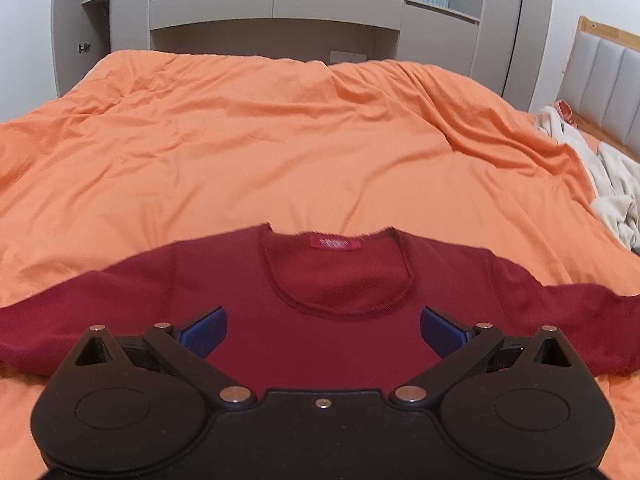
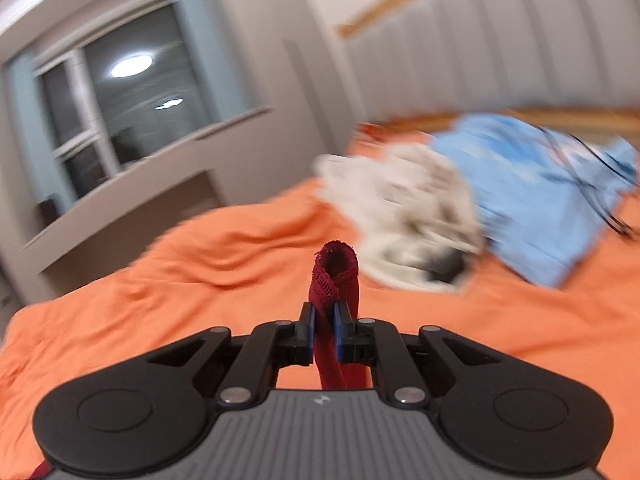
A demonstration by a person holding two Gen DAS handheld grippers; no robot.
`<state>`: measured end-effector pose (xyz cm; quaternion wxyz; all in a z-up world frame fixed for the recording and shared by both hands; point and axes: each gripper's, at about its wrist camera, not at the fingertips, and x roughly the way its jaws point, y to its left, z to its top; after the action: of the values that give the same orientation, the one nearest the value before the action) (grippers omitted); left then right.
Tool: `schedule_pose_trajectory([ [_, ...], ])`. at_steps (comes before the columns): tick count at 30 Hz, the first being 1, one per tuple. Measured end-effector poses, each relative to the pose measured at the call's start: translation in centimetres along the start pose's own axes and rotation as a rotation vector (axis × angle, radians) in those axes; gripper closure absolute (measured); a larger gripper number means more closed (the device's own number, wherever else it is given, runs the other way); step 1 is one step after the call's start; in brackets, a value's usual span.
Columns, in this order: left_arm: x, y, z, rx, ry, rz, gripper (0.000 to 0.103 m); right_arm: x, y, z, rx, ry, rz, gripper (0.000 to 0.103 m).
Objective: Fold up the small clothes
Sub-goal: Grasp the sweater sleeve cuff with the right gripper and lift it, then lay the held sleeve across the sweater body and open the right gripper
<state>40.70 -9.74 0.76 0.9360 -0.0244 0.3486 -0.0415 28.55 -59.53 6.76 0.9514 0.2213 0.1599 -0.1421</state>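
Note:
A dark red long-sleeved top (image 1: 320, 344) lies flat on the orange bedcover (image 1: 256, 152), neckline and red label (image 1: 335, 243) away from me, sleeves spread to both sides. My left gripper (image 1: 323, 332) hovers over its chest, open, blue pads (image 1: 204, 330) wide apart with nothing pinched. In the right wrist view, my right gripper (image 2: 324, 330) is shut on the cuff end of a dark red sleeve (image 2: 335, 276). The cuff sticks up past the pads above the bedcover (image 2: 192, 280). That view is blurred.
A heap of cream clothes (image 1: 612, 184) lies at the bed's right edge by the padded headboard (image 1: 612, 88). The right wrist view shows that cream heap (image 2: 404, 216) and a light blue garment (image 2: 536, 184) beyond it. Grey cabinets (image 1: 276, 4) and a window (image 2: 120, 104) stand behind the bed.

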Motion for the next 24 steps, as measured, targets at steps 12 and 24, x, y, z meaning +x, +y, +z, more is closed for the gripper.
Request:
schedule_pose_trajectory([
  [12, -3.0, 8.3, 1.9, -0.079, -0.059, 0.098, 0.001, 3.0, 20.5, -5.1, -0.191, 0.102, 0.404, 0.092],
  [24, -1.9, 15.6, 1.2, -0.191, -0.042, 0.170, 0.001, 6.1, 31.2, -19.2, -0.397, 0.361, 0.470, 0.092],
])
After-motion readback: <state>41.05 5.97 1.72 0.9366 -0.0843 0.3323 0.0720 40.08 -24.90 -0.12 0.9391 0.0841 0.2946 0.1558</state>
